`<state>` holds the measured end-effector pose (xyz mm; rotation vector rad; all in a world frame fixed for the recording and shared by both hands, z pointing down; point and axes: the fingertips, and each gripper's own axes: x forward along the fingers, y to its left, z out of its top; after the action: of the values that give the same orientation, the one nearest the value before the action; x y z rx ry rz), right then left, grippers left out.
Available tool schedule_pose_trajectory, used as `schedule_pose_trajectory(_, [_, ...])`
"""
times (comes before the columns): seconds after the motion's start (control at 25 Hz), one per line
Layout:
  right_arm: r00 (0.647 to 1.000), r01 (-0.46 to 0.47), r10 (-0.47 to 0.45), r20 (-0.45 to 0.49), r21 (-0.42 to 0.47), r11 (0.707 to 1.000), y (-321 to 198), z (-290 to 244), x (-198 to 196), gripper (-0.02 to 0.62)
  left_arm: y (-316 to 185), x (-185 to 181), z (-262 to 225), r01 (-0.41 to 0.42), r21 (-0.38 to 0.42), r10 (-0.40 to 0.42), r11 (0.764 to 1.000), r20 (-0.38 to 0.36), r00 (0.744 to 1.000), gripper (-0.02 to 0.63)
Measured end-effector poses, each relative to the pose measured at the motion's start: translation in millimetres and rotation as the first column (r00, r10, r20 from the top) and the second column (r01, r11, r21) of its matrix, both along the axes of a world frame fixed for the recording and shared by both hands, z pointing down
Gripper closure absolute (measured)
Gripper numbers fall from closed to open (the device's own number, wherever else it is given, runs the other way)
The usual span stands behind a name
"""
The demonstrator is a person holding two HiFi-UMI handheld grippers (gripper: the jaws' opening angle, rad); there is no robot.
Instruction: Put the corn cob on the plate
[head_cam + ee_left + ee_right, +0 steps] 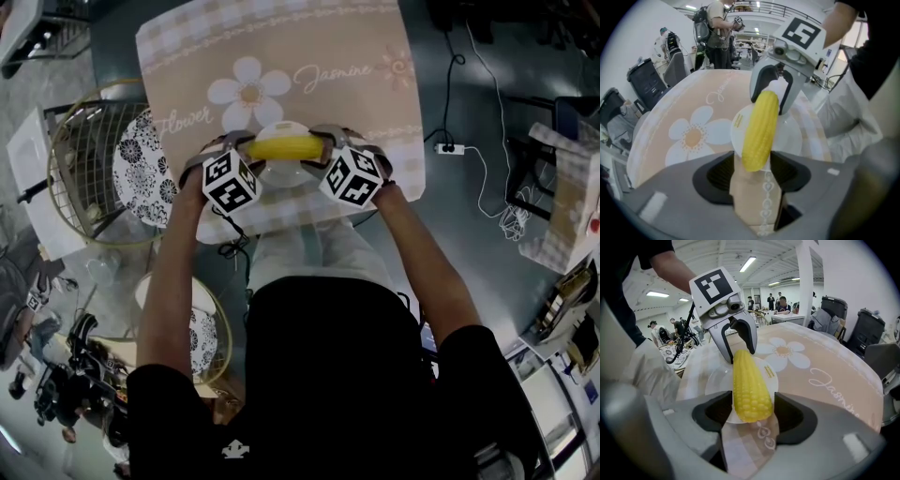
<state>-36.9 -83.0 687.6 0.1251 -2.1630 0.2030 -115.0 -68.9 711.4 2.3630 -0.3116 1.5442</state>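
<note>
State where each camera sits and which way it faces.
Head view: on the person's head, facing steeply down at the beige flowered tablecloth; both forearms, left tool and right tool show.
Left gripper view: on the left tool, facing along its open jaws at the yellow corn cob across the small white plate; right tool opposite.
Right gripper view: on the right tool, facing back along the cob through open jaws; left tool opposite.
Shared: both gripper views see cob and plate from opposite ends.

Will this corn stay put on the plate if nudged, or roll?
It would likely roll: the corn is round and tapered, and the plate looks shallow. It is probably stiff, since it lies straight end to end. The glossy kernels may be slippery to grip.
</note>
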Motion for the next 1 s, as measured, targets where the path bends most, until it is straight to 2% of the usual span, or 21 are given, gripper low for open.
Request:
schedule_pose_trajectory(0.36, [0.997, -0.050, 0.050, 0.062, 0.005, 0.999, -7, -30, 2, 0.319, -8, -13, -24, 0.130, 0.042, -0.128, 0.991, -0.051, 0.990, 0.351])
schedule_pose_trajectory(0.6, [0.989, -0.094, 0.092, 0.113, 0.020, 0.995, -19, -54, 1, 0.319, -19, -13, -55, 0.197, 0.114, -0.187, 0.974, -0.095, 0.978, 0.370])
schedule_pose_trajectory(0.72, [0.980, -0.130, 0.125, 0.154, 0.022, 0.991, -28, -72, -1, 0.325, -30, -12, -75, 0.268, 0.166, -0.245, 0.949, -0.147, 0.958, 0.441])
schedule_pose_trajectory(0.88, [0.960, -0.172, 0.158, 0.231, 0.042, 0.984, -38, -104, -5, 0.406, -44, -12, -107, 0.370, 0.235, -0.321, 0.899, -0.222, 0.921, 0.565])
schedule_pose_trajectory(1.0, [0.940, -0.201, 0.175, 0.293, 0.061, 0.978, -45, -131, -6, 0.466, -48, -8, -131, 0.421, 0.261, -0.355, 0.869, -0.264, 0.897, 0.577])
